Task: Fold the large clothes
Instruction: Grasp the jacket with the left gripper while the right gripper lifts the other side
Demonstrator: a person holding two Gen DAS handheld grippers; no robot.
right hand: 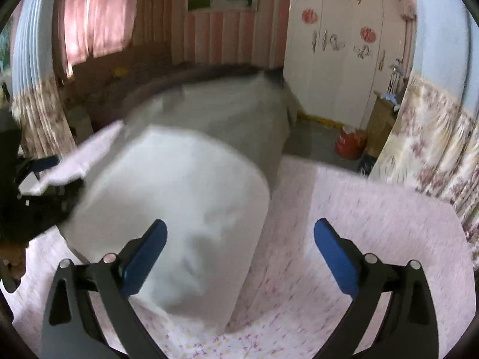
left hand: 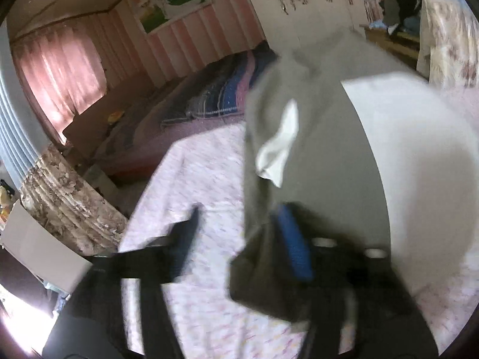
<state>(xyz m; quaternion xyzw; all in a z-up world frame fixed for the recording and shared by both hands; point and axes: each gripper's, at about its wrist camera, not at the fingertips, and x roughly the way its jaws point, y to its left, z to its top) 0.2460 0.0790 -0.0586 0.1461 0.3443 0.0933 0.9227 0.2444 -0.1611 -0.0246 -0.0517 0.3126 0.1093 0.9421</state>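
A large white-and-grey garment [right hand: 191, 185] lies partly folded on a pink floral bedsheet [right hand: 374, 209]. In the left wrist view its grey part [left hand: 314, 137] hangs up in front of the camera, with a white label [left hand: 281, 146] showing. My left gripper [left hand: 239, 239] has its jaws apart; grey cloth drapes over the blue pad [left hand: 295, 242] of its right finger, and whether it grips the cloth is unclear. My right gripper [right hand: 239, 254] is open and empty, just above the white near end of the garment. The left gripper also shows at the left edge of the right wrist view [right hand: 36, 197].
A second bed with a striped blanket [left hand: 221, 95] stands beyond. White wardrobe doors [right hand: 338, 59] are at the back right, a red container [right hand: 348, 143] on the floor beside them. Floral curtains [right hand: 434, 149] hang on the right, pink curtains [right hand: 95, 18] at the window.
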